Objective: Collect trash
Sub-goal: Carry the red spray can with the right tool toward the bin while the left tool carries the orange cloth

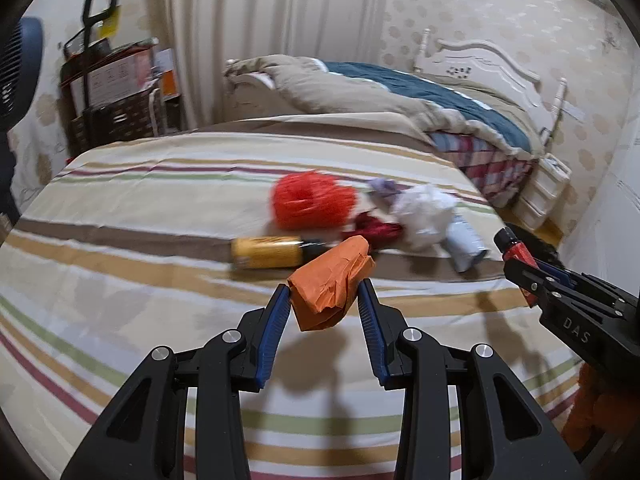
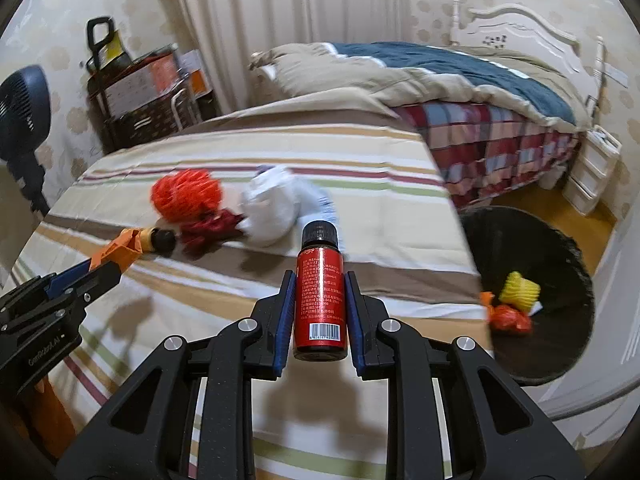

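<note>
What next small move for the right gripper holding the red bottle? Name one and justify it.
Probably swing the right gripper rightward over the black bin beside the bed and release. It is already shut on the red bottle, lifted clear of the striped sheet, and the bin already holds other trash.

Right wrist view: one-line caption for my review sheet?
Right tool shut on red bottle above striped bed; black bin at right.

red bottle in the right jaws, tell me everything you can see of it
The small red bottle has a black screw cap, a glossy body covered in fine printed text, and a white barcode patch near its base. It is clamped by its sides in the right gripper, cap pointing forward, lifted clear above the striped bedsheet.
</note>
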A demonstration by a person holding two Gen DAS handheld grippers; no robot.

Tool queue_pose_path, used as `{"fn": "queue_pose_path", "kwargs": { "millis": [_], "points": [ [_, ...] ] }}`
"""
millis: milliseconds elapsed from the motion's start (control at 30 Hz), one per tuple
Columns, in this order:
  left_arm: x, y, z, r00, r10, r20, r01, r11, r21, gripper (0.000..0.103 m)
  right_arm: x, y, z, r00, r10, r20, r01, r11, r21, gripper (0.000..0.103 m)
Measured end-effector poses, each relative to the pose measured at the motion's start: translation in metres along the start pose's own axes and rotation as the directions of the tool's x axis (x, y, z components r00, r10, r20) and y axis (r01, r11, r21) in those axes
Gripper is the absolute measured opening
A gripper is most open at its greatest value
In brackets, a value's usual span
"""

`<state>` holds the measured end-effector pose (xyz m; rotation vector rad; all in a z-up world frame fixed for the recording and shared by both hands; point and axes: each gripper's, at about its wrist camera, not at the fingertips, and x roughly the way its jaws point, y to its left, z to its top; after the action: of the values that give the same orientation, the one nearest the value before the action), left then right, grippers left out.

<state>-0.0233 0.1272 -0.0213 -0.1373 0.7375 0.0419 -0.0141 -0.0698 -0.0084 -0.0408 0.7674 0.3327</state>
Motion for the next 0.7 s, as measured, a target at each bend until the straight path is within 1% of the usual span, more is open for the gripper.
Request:
{"fn": "queue_pose_path", "kwargs": {
  "millis": [233, 400, 500, 700],
  "points": [
    [0.008, -0.047, 0.011, 0.998, -0.065, 0.019, 0.063, 0.996, 0.066, 0.038, -0.015, -0.048, 0.003, 0.996, -0.082, 0.038, 0.079, 0.994, 0.074, 0.023],
    [0.019, -0.085, 0.019, 0.993, -0.118, 0.022, 0.114, 0.987, 0.117, 0.038, -0.021, -0.087, 0.004, 0.987, -0.154, 0.052, 0.147, 0.981, 0.131, 0.023],
    [0.028, -0.11, 0.026, 0.99, -0.14, 0.023, 0.135, 0.979, 0.15, 0.038, -0.024, -0.108, 0.004, 0.979, -0.195, 0.057, 0.185, 0.971, 0.153, 0.023],
    [0.044, -0.15, 0.034, 0.985, -0.168, 0.023, 0.16, 0.966, 0.201, 0.038, -0.022, -0.148, 0.002, 0.969, -0.241, 0.053, 0.225, 0.951, 0.212, 0.023]
  ]
}}
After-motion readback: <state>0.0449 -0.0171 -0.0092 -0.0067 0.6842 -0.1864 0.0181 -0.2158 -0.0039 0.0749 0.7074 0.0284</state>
